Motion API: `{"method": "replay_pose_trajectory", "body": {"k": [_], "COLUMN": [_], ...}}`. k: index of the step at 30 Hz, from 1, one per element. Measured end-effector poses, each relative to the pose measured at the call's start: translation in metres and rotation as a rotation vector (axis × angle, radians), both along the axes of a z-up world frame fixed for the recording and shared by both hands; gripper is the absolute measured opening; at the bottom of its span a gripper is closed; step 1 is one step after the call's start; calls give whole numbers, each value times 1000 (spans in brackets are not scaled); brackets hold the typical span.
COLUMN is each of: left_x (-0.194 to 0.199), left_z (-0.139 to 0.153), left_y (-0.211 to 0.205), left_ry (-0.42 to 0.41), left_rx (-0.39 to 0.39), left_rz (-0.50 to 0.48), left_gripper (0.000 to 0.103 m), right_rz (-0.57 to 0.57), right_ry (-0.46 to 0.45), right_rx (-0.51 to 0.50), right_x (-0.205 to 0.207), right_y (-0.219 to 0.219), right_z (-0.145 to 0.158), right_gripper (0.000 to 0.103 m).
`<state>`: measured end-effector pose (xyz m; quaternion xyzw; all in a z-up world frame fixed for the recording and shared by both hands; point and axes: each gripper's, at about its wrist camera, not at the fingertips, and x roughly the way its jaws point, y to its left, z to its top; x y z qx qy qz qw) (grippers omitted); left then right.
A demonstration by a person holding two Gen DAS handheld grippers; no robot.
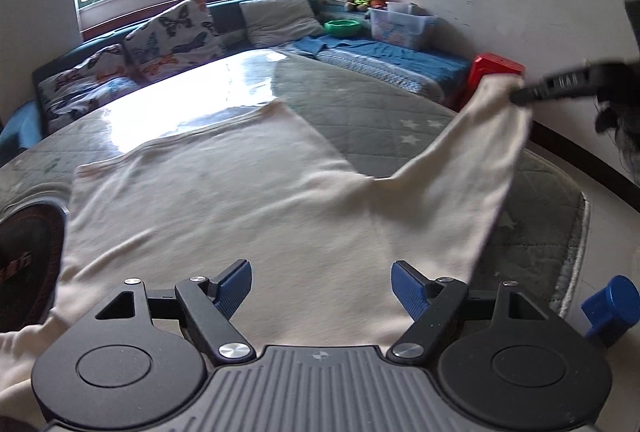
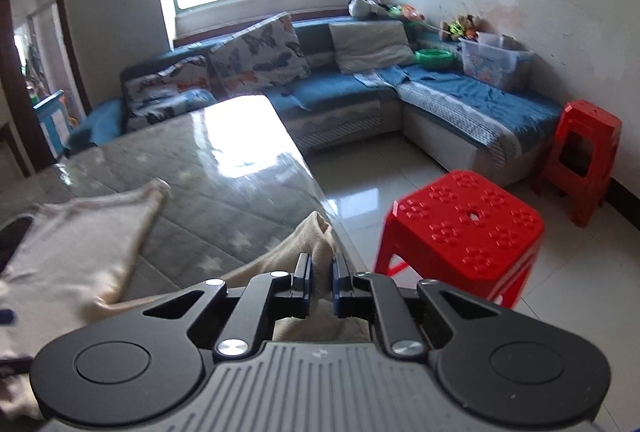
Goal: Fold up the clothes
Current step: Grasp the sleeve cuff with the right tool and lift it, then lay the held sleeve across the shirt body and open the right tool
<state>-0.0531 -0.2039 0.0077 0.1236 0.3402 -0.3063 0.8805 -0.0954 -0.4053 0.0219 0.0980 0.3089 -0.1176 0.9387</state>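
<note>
**Right gripper clamped on sleeve cuff; left gripper open above garment body**

The cream long-sleeved garment [image 1: 224, 191] lay spread on the grey quilted table cover [image 1: 372, 111], its body flat and its hem towards the sofa [image 2: 332, 91].

The right gripper [image 2: 320, 282] was closed on the sleeve [image 1: 472, 155] near the cuff. In the right wrist view the fabric was pinched between the two fingers [image 2: 303, 272], with the cuff end projecting beyond the tips. In the left wrist view the sleeve rose from the shoulder of the garment to the gripper tip [image 1: 524, 95], lifted clear of the table cover.

The left gripper [image 1: 322, 286] stood with its jaws wide apart just above the near part of the garment body. Its blue pads [image 1: 234, 286] gripped nothing; whether they touched the cloth could not be determined.

Beyond the table edge, on the side of the raised sleeve, a red plastic stool [image 2: 460, 228] stood on the tiled floor. A second red stool [image 2: 584, 155] stood beside the end of the sofa, against the wall.
</note>
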Motion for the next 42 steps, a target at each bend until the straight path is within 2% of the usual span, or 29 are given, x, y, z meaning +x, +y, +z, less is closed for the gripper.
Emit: {"method": "replay_pose_trajectory", "body": {"k": [7,12,17,22,26,30,36,42], "left_x": [-2,-2,-4,-12,-21,-27,-29,-27], "left_z": [1,14,19,15,12,12,20,27], "left_y": [2,40,90,135,161,174,178,157], "left_ry": [-3,-27,-43,-39,-32,-32,-58,-85], "left_rx": [-21,-73,-86,-88,-89,-88,-96,-115], "left_rz": [1,81,197,298,355,389,401,356], "left_gripper": [79,79,80,80,80,80,80,79], "right_rz": [121,275,442,611,701,758,745,630], "right_ry": [-72,-108,-121,-73,-25,18,29,144], "right_rx": [8,-13,-31,-61,-52,-34,-71,-110], "right_x": [1,11,31,61,73,70,60,51], "right_y": [32,81,138,203,240,272,261,214], "right_z": [53,83,94,80,61,43,40,11], "right_gripper": [9,9,9,9,9,16,16,16]}}
